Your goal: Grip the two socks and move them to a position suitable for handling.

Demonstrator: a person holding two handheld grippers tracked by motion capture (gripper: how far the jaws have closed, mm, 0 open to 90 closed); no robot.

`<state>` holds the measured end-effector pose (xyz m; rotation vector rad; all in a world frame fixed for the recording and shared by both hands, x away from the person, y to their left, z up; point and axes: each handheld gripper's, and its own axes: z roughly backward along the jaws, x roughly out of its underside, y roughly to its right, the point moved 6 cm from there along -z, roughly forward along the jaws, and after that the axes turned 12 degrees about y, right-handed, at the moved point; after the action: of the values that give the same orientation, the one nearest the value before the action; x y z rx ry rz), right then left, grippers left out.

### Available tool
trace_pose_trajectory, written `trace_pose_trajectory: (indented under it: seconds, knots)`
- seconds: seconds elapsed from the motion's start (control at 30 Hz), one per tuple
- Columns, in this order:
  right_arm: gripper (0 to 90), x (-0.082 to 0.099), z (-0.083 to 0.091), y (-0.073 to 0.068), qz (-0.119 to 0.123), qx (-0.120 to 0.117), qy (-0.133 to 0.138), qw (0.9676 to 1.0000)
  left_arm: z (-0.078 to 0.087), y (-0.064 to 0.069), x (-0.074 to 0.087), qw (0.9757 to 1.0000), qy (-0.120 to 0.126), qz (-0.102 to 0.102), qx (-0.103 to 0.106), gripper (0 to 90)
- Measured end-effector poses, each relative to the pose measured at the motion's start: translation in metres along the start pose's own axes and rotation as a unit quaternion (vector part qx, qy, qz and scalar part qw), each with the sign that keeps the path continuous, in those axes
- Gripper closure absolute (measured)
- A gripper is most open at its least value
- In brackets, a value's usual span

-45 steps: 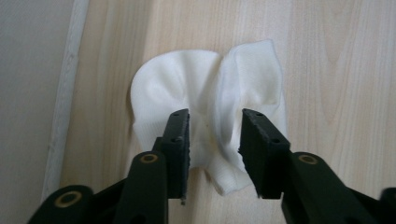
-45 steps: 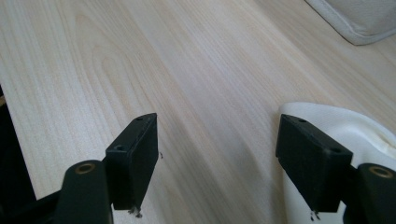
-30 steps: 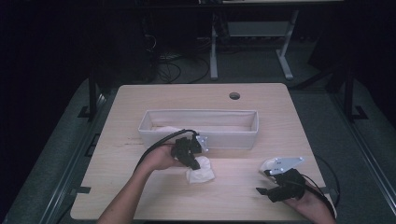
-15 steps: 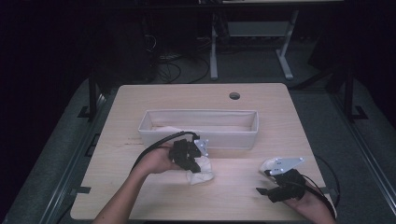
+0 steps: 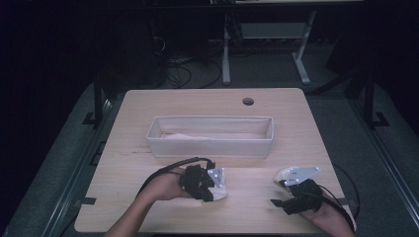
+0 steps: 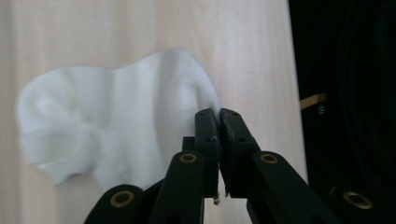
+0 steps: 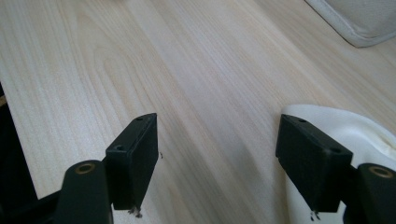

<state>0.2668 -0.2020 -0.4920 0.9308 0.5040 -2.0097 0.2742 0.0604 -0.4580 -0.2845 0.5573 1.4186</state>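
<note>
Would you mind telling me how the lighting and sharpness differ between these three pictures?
High view: the room is dark, the table alone is lit, and the picture is soft and grainy. Left gripper view: bright light washes the white sock nearly featureless, while the black jaws stay sharp. Right gripper view: even light, clear wood grain, and a faint shadow between the open jaws.
</note>
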Motion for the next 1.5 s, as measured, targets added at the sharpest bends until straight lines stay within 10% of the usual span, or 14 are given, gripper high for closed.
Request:
trace_pose_trajectory:
  seconds: [0.57, 0.93, 1.17, 1.5]
  knots:
    - [29.6, 0.001, -0.002, -0.001, 0.003, -0.003, -0.005, 1.0, -0.021, 0.006, -0.01, 0.9995, 0.029, 0.004, -0.014, 84.6]
    - [29.7, 0.0, -0.001, -0.001, 0.002, -0.004, -0.003, 1.0, -0.037, 0.004, -0.001, 1.0, -0.007, 0.002, 0.006, 84.3]
    - [30.9, -0.001, -0.003, -0.005, 0.005, -0.008, -0.006, 0.9999, -0.029, 0.006, 0.007, 0.9999, -0.012, -0.003, 0.001, 82.6]
    - [36.0, -0.01, -0.004, -0.012, 0.008, -0.025, -0.013, 0.9996, -0.006, 0.01, 0.012, 0.9985, 0.04, 0.015, -0.033, 76.6]
